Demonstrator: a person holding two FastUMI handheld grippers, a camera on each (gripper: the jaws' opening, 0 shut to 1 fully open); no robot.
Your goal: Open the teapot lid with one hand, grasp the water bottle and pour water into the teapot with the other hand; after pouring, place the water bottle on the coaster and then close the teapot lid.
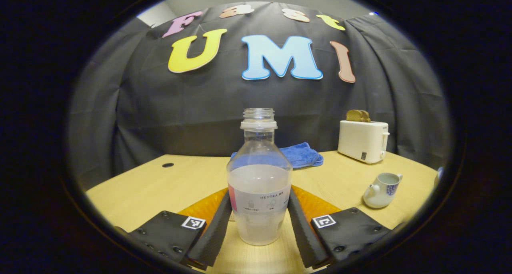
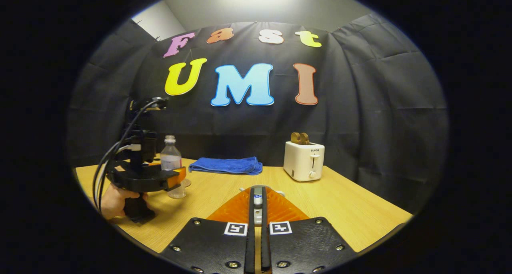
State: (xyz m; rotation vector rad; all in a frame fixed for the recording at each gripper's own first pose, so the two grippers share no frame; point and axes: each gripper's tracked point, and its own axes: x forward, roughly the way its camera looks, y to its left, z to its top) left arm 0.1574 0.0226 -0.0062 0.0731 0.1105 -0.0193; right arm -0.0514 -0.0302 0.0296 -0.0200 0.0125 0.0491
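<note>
**Bottle between the fingers, lid lifted: the pour comes next**

In the left gripper view the left tool [image 1: 259, 216] stands with its two fingers on either side of the water bottle [image 1: 259, 178]. The fingers lie close along the lower body of the bottle, but whether both already press on it cannot be told. The bottle is upright on the desk [image 1: 160, 186], without cap, about half full. To the right stands the teapot [image 1: 382, 191] with its mouth open and no lid on it.

In the right gripper view the right tool [image 2: 258, 210] is narrow, and a small pale thing [image 2: 258, 200] sits between its fingers, probably the teapot lid; this is not sure. The left tool [image 2: 176, 178] shows there at the bottle [image 2: 171, 166], held by a hand [image 2: 114, 202].

The step in hand seems to be the grasp of the bottle. The next move calls for a firm squeeze, a lift, then a careful tilt over the open teapot. The coaster cannot be made out.
</note>
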